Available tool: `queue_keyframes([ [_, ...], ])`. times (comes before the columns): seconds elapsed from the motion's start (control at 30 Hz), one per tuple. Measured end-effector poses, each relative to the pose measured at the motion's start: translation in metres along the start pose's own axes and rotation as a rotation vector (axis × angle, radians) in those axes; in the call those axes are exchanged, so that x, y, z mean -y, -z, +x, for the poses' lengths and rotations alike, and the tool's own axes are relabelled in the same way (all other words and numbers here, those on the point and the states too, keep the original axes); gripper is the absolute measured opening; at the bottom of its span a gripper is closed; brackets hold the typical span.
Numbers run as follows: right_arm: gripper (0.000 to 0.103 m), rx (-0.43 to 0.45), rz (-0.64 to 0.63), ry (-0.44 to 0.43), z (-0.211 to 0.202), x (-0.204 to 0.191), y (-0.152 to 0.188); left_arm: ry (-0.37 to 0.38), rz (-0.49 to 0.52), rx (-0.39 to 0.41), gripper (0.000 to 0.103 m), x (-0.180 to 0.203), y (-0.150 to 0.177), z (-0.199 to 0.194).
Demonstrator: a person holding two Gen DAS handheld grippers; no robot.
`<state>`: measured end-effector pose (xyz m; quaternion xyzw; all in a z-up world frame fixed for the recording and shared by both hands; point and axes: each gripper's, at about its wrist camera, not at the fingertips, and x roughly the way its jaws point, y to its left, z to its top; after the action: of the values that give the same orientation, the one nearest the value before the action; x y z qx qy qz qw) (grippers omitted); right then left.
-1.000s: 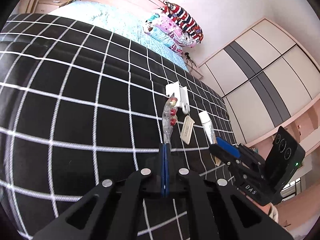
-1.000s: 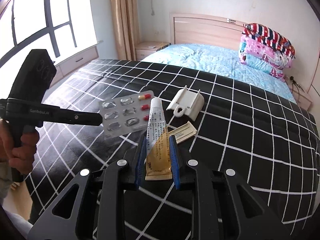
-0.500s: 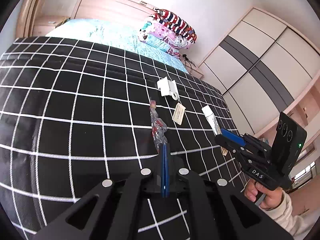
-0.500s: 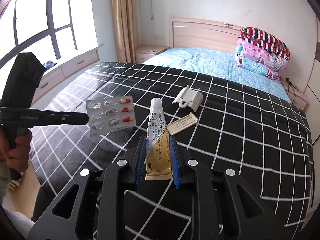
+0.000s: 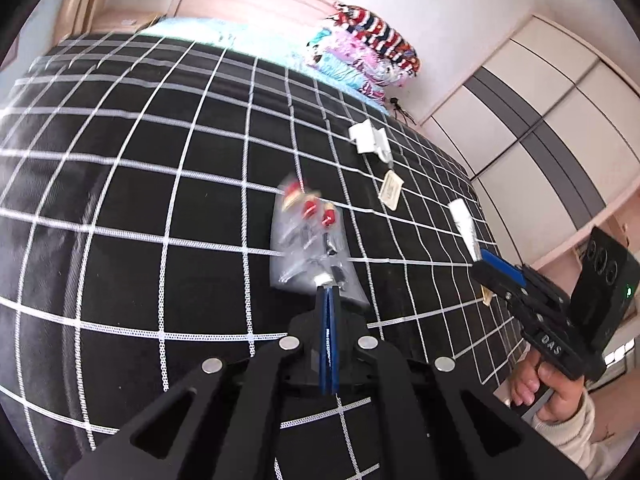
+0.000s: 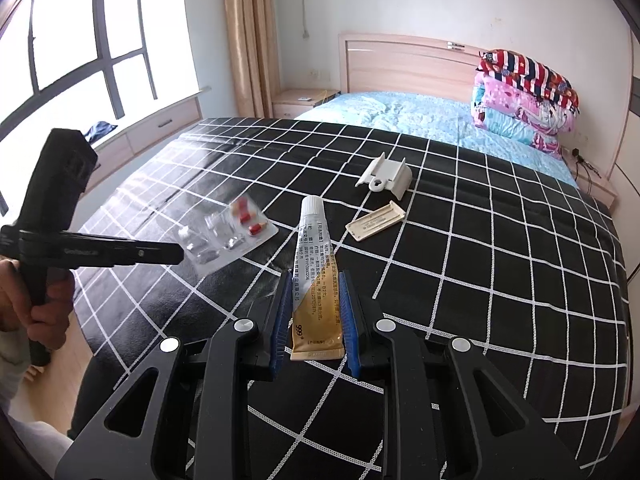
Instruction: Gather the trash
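My left gripper [image 5: 328, 294] is shut on the near edge of a clear pill blister pack [image 5: 308, 236] with a few red capsules, held above the black checked bed cover [image 5: 160, 200]. From the right wrist view that blister pack [image 6: 228, 236] hangs at the tip of the left gripper [image 6: 178, 254]. My right gripper [image 6: 316, 292] is shut on a white and gold ointment tube [image 6: 316, 280], cap pointing away. The left wrist view shows the right gripper [image 5: 486, 262] with the tube [image 5: 464, 224] at the right. A white plastic clip [image 6: 386, 176] and a small beige card [image 6: 376, 222] lie on the cover.
Beyond the cover is light blue bedding [image 6: 420, 116] with stacked colourful pillows [image 6: 524, 100] by the headboard. A window and curtain [image 6: 244, 36] stand at the left, wardrobe doors [image 5: 540, 120] at the right. A person's hand [image 5: 560, 388] holds each gripper handle.
Both grippers have drawn back from the bed with their items, so the clip and card look farther off. The blister pack has turned from edge-on to show its face.
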<state>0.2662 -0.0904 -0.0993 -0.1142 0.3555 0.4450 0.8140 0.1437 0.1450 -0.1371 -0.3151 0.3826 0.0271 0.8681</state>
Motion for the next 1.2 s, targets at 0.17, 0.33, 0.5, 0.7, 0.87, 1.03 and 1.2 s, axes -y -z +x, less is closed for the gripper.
queue_keyframes([
  [0.17, 0.024, -0.004, 0.004, -0.001, 0.002, 0.000, 0.002, 0.012, -0.103, -0.037, 0.001, -0.018, -0.003, 0.009],
  [0.33, 0.024, -0.006, 0.005, -0.001, 0.004, 0.000, 0.003, 0.027, -0.141, -0.043, 0.004, -0.024, 0.000, 0.006],
  [0.5, 0.024, -0.012, 0.012, -0.001, 0.006, 0.000, 0.004, 0.066, -0.123, 0.003, 0.066, -0.017, 0.005, -0.004],
  [0.7, 0.024, -0.009, 0.014, -0.007, 0.004, 0.000, 0.006, 0.091, -0.142, 0.026, 0.067, -0.018, 0.001, -0.001],
  [0.87, 0.024, -0.005, 0.020, -0.010, 0.003, 0.002, 0.005, 0.141, -0.185, 0.041, 0.067, -0.018, -0.006, 0.007],
  [1.03, 0.024, -0.003, 0.019, -0.014, 0.004, 0.001, 0.004, 0.192, -0.228, 0.064, 0.066, -0.018, -0.010, 0.012],
  [1.2, 0.024, -0.006, 0.021, -0.020, 0.006, 0.000, 0.006, 0.272, -0.308, 0.038, 0.056, -0.021, -0.007, 0.017],
])
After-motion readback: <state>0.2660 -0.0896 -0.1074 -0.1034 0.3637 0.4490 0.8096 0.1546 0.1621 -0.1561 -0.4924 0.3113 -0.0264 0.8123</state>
